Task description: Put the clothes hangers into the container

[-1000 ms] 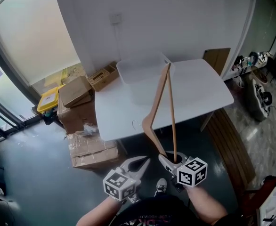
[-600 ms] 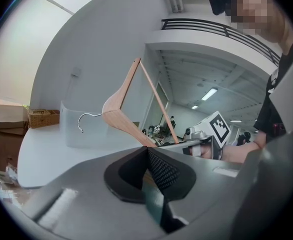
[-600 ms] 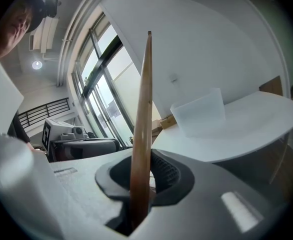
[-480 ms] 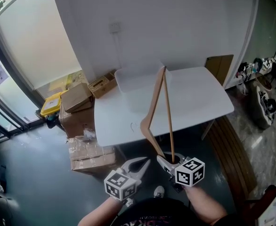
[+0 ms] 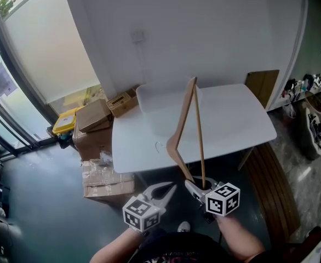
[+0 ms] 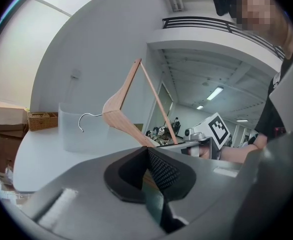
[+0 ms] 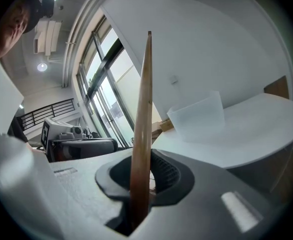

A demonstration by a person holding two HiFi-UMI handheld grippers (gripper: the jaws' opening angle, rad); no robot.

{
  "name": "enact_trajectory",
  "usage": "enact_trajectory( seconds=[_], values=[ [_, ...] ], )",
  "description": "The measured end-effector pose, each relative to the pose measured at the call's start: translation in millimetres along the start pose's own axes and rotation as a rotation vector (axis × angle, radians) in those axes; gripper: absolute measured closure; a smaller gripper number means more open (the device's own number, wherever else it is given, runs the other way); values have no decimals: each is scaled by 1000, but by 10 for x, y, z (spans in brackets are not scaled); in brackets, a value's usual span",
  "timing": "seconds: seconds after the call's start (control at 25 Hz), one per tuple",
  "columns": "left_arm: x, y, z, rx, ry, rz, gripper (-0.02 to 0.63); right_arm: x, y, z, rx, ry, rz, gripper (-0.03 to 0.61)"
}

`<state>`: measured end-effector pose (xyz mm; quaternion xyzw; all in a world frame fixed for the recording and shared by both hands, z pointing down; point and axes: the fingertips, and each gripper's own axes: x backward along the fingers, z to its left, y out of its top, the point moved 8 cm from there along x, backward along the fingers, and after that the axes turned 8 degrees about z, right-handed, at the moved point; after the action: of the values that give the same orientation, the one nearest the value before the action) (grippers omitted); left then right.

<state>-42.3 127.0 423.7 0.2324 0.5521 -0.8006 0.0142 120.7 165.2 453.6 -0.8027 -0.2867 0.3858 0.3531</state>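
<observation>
At the far left, cardboard boxes (image 5: pixel 95 116) are stacked on the floor beside the white worktop (image 5: pixel 237 119). The left gripper (image 5: pixel 170 188) is held low in front of the worktop's near edge; its jaws are pressed together with nothing between them. On the far side of the worktop, near the wall, a translucent container (image 5: pixel 158 100) is set. A wooden clothes hanger (image 5: pixel 199 136) is held upright in the air, clamped at its lower end between the jaws of the right gripper (image 5: pixel 196 186), just to the right of the left one. The hanger leans away from the person, and its top corner is seen against the container's right rim in the head view.
</observation>
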Motion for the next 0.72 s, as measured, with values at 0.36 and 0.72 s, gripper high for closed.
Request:
enact_trajectory(
  seconds=[0.36,0.72],
  values=[
    [-185,57,289,24,-7,35,609,-247,170,-209,-10,-1,16,522],
    [-183,304,688,-9,-35,22,609,-509,453,-263,-24,-51,3,522]
  ],
)
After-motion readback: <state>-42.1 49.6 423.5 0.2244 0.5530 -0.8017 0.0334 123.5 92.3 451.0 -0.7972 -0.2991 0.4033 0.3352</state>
